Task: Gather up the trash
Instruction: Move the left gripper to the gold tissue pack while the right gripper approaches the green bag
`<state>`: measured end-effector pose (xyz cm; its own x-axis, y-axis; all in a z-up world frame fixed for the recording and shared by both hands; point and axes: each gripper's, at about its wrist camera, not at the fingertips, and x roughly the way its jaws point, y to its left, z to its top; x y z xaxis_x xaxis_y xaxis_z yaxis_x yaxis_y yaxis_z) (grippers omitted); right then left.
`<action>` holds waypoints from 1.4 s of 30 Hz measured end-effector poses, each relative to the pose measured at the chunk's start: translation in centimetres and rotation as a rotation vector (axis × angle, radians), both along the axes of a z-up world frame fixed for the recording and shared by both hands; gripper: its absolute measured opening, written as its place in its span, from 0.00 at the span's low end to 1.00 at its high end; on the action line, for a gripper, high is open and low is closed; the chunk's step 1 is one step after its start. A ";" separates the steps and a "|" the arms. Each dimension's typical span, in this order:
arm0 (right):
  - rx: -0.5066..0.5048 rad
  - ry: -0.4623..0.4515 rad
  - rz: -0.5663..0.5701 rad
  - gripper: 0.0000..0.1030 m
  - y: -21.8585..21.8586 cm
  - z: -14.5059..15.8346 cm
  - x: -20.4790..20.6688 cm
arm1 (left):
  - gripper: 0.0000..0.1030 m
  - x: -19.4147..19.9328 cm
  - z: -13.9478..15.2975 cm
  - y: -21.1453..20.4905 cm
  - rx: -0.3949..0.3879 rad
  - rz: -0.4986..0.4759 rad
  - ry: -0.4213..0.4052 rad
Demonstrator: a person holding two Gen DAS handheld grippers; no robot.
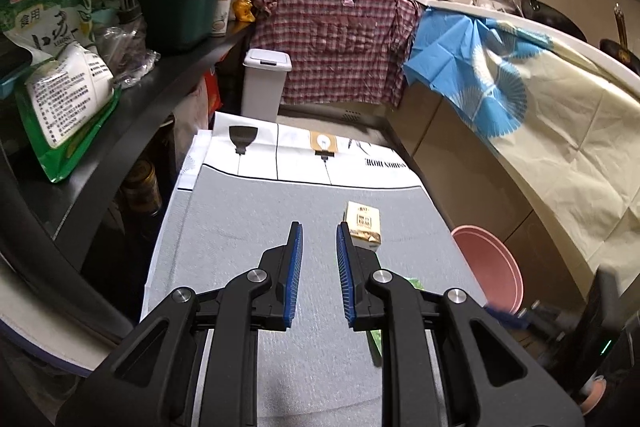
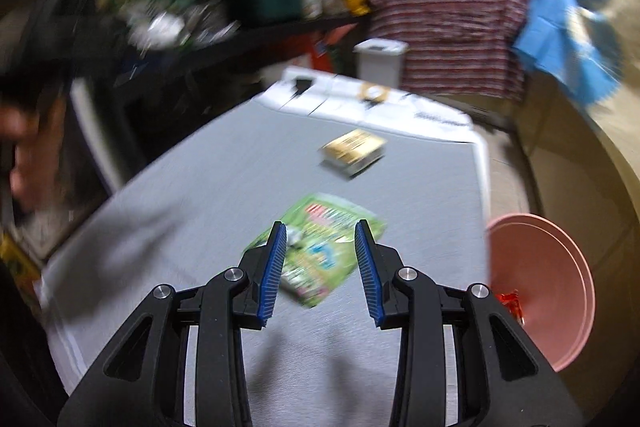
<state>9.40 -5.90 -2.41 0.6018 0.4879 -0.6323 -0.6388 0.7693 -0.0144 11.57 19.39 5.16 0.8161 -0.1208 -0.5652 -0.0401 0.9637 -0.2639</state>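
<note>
A small beige carton [image 1: 362,227] lies on the grey cloth-covered table [image 1: 240,247], just right of my left gripper's right fingertip. My left gripper [image 1: 319,227] hovers above the cloth, its jaws narrowly open with nothing between them. In the blurred right wrist view, a flat green snack packet [image 2: 324,251] lies on the cloth [image 2: 200,187]. My right gripper [image 2: 321,225] is above it, open, with its fingers either side of the packet and not pressing it. The beige carton [image 2: 354,151] lies farther back. A green sliver of the packet [image 1: 374,339] shows under the left gripper's right finger.
A pink basin [image 2: 548,287] stands off the table's right edge with a red scrap [image 2: 510,301] at its rim. A white lidded bin [image 1: 264,83] stands beyond the table's far end. Black shelves [image 1: 120,115] crowded with bags line the left. A person's hand [image 2: 28,147] shows blurred at left.
</note>
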 end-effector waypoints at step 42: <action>-0.162 0.048 0.093 0.33 2.9 -4.9 4.1 | 0.17 11.7 -7.0 -3.4 0.031 -0.084 0.134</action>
<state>13.45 -2.97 -7.34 0.5266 0.4291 -0.7339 -0.7098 0.6971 -0.1017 23.23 16.00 -1.85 0.7209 -0.1664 -0.6728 0.0082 0.9727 -0.2318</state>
